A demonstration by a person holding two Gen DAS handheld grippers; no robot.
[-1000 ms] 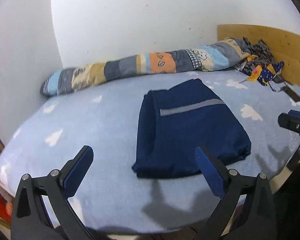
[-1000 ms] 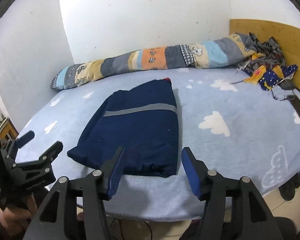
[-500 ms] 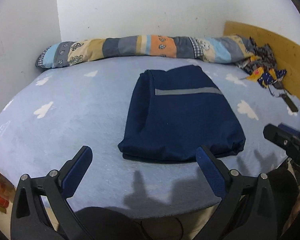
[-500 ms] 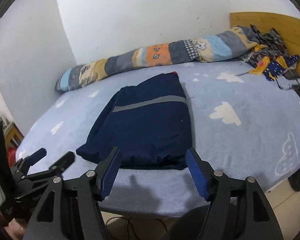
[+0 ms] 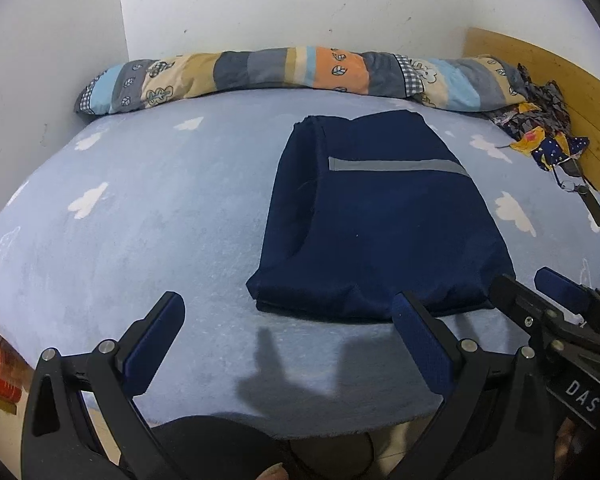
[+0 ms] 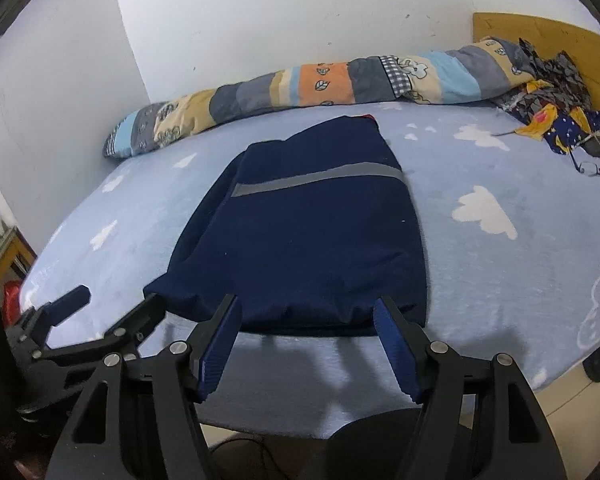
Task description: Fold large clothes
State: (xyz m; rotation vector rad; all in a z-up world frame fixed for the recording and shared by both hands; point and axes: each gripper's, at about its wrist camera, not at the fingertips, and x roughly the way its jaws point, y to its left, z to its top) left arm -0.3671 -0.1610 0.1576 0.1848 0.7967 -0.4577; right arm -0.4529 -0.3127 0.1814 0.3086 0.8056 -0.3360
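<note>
A navy garment (image 5: 380, 220) with a grey stripe lies folded into a rectangle on the light-blue cloud-print bed (image 5: 140, 220). My left gripper (image 5: 288, 304) is open and empty, hovering just short of the garment's near left corner. In the same view my right gripper (image 5: 528, 284) shows by the near right corner. In the right wrist view the garment (image 6: 312, 232) fills the middle, and my right gripper (image 6: 306, 304) is open with its fingertips at the near hem, not pressing it. My left gripper (image 6: 120, 300) hangs open at the lower left.
A long patchwork bolster (image 5: 300, 68) runs along the white wall at the back. Crumpled patterned clothes (image 5: 540, 132) and a dark strap (image 5: 592, 208) lie by the wooden headboard (image 5: 540, 68) at the right. The bed's edge runs just below both grippers.
Both grippers have come down and closer to the garment's near hem. The right gripper's jaws have spread wider. The left view has rolled level.
</note>
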